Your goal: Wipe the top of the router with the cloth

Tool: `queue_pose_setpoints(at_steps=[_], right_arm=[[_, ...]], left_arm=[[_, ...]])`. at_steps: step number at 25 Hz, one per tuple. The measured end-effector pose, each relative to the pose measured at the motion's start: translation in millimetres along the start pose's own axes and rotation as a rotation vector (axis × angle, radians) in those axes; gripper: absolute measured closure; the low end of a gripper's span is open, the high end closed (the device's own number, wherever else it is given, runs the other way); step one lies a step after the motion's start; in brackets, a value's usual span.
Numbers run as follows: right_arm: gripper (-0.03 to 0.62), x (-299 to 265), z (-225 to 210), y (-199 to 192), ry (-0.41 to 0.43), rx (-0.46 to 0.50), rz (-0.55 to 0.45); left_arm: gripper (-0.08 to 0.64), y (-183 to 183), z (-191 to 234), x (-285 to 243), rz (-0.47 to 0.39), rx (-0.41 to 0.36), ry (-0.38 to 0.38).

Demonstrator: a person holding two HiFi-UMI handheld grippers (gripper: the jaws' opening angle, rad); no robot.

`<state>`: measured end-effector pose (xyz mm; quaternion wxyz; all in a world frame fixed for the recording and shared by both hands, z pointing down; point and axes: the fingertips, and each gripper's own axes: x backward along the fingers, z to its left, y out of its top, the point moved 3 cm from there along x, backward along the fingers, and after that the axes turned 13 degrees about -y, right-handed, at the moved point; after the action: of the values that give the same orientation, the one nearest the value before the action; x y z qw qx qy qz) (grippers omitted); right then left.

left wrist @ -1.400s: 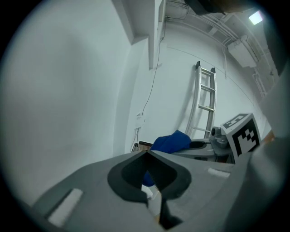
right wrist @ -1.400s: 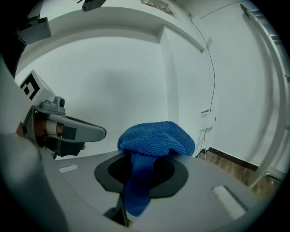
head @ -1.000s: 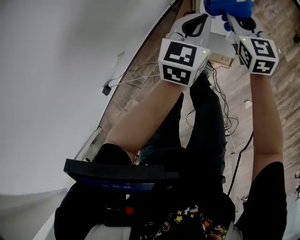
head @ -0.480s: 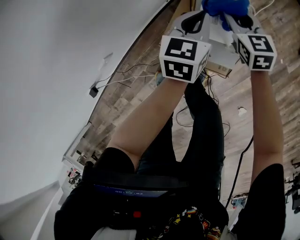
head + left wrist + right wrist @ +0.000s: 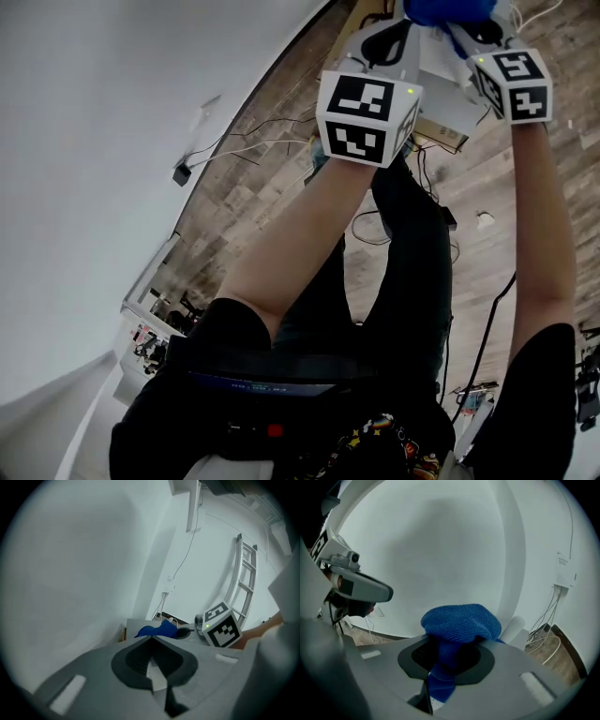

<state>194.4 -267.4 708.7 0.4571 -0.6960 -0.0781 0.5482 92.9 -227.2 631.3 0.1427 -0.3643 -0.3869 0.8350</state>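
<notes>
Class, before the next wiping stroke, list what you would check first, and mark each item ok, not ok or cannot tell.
1. The cloth is held by the right gripper: ok, the jaws are shut on it.
2. The left gripper steadies the router: ok, it seems; the jaws are shut on a white edge.
3. The cloth sits over the router's top: ok in the left gripper view.
4. The cloth presses firmly on the top: cannot tell.
5. The two grippers are clear of each other: ok, a gap shows in the head view.
6. Dirt remains on the top: cannot tell, it is mostly hidden.
</notes>
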Motion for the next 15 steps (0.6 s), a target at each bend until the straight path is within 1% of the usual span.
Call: queue_pose_setpoints(at_steps=[3, 8, 11, 15], right_arm=[[0.486, 5, 11, -16, 0.040, 0.013, 0.035], [0.486, 14, 32, -33, 0.140, 0.042, 0.092], [0.486, 14, 37, -34, 0.206, 0.048, 0.116], [0.486, 21, 47, -29, 0.286, 0.085, 0.137]], left_arm=[[0.559, -2, -3, 4, -0.004, 0.000, -0.002], [0.560, 0, -5, 7, -0.014, -0.004, -0.012], [0.560, 0, -4, 5, -0.012, -0.006, -0.019], [0.560, 1, -4, 6, 0.000, -0.005, -0.019]])
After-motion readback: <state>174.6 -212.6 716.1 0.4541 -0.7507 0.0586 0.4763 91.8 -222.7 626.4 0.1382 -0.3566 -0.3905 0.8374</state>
